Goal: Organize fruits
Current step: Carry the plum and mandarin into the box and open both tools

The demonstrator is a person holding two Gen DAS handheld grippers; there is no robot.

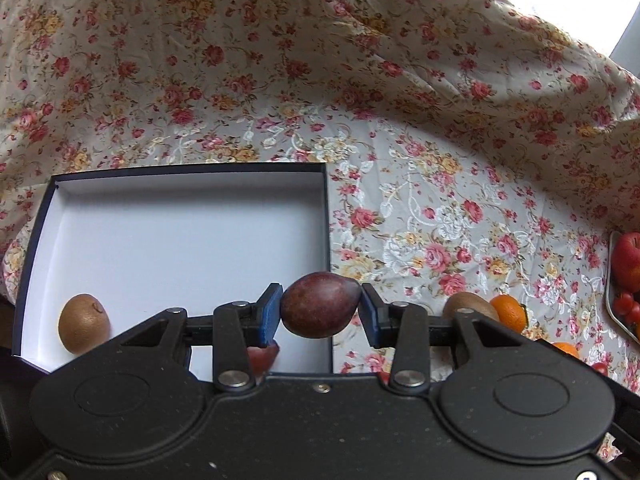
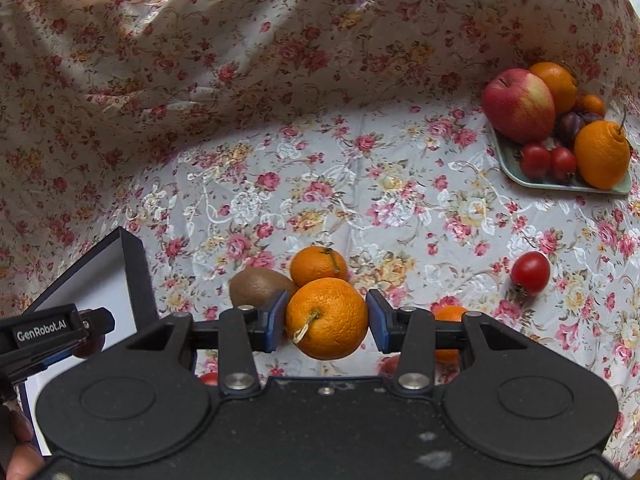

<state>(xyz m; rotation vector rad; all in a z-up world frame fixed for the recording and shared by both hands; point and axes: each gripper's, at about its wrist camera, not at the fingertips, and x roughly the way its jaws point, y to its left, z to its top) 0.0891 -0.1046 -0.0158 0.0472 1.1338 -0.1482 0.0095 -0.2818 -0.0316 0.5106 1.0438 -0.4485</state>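
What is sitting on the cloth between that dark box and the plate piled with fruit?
In the right wrist view, between the box and the plate: a kiwi, a small orange and a tomato.

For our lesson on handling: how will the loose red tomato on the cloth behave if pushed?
The tomato looks round and smooth, so it would probably roll. Its glossy skin suggests a slippery grip. The wrinkled floral cloth might slow or steer it.

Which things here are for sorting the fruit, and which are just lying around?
For the job:
plum in left gripper
orange in right gripper
box
kiwi
plate of fruit

Just there:
flowery cloth
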